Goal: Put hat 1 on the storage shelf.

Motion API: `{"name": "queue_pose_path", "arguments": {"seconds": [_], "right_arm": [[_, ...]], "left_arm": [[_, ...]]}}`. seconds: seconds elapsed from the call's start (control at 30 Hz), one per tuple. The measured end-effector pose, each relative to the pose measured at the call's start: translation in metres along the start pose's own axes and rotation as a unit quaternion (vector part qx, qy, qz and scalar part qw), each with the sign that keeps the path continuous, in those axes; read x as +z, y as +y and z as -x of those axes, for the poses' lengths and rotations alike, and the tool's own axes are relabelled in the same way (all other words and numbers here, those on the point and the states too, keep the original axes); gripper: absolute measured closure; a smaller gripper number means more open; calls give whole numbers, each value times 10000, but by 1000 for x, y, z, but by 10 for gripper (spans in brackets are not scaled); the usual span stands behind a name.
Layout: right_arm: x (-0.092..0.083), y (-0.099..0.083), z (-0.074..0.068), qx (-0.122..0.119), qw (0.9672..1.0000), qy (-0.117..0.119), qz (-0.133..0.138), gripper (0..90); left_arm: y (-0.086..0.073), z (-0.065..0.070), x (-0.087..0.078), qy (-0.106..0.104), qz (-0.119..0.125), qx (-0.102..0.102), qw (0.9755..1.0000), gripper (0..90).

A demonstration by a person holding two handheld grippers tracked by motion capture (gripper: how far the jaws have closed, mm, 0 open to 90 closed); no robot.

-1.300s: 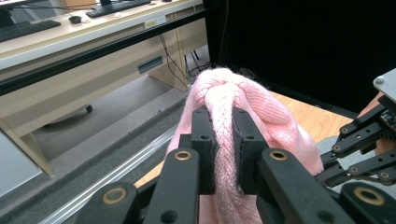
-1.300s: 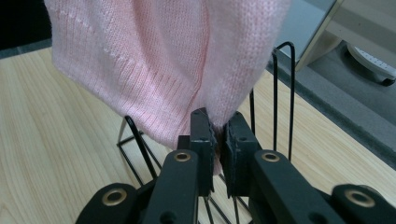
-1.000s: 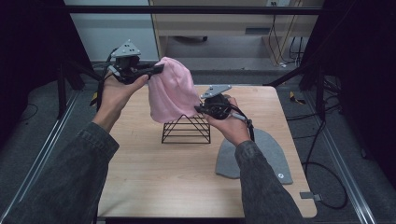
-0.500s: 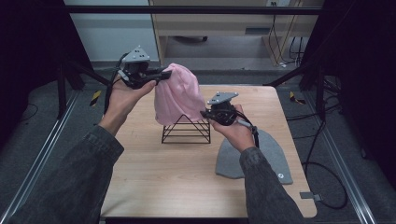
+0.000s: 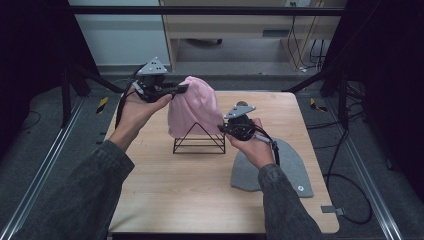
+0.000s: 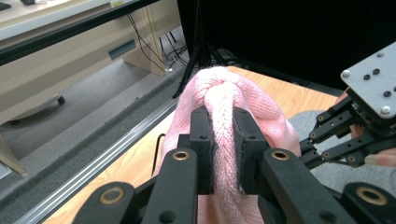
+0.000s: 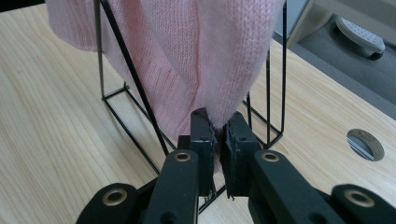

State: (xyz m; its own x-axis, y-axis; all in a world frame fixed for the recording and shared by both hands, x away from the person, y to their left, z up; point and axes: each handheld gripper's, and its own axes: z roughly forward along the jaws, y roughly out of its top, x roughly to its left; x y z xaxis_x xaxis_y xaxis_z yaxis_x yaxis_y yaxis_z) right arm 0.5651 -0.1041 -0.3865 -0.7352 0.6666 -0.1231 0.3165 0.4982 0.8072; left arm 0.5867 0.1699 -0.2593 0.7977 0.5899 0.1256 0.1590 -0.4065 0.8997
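Observation:
A pink knitted hat [image 5: 192, 107] hangs over a black wire pyramid stand [image 5: 199, 142] at the middle of the wooden table [image 5: 165, 200]. My left gripper [image 5: 177, 90] is shut on a fold of the pink hat [image 6: 224, 100] at its upper left side, the knit bunched between the pads. My right gripper [image 5: 222, 129] is shut on the hat's lower right edge, close to the stand's right corner. In the right gripper view the pink hat [image 7: 187, 60] drapes down over the stand's wires [image 7: 135, 84] and its hem is pinched between the pads.
A grey knitted hat [image 5: 280, 167] lies flat on the table to the right of the stand, under my right forearm. A round cable hole [image 7: 365, 144] sits in the tabletop. Metal rails run along both sides of the table.
Both grippers have come down a little with the pink hat, the left one moving rightward, and the hat now sits lower over the wire stand.

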Motion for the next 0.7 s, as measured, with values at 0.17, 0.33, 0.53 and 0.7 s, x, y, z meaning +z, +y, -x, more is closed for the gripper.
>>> {"name": "queue_pose_path", "arguments": {"seconds": [0.17, 0.33, 0.53, 0.7], "right_arm": [[0, -6, 2, 82, 10000, -33, 4, 843], [4, -15, 8, 186, 9998, -92, -63, 843], [8, -23, 12, 208, 9995, -156, -174, 845], [12, -32, 11, 261, 9992, -148, -247, 845]], "left_arm": [[-2, 4, 4, -67, -19, 7, 10000, 801], [-6, 9, 13, -166, -60, 21, 9998, 797], [-14, 14, 21, -189, -159, 62, 9997, 793], [-24, 13, 24, -159, -217, 48, 9996, 793]]}}
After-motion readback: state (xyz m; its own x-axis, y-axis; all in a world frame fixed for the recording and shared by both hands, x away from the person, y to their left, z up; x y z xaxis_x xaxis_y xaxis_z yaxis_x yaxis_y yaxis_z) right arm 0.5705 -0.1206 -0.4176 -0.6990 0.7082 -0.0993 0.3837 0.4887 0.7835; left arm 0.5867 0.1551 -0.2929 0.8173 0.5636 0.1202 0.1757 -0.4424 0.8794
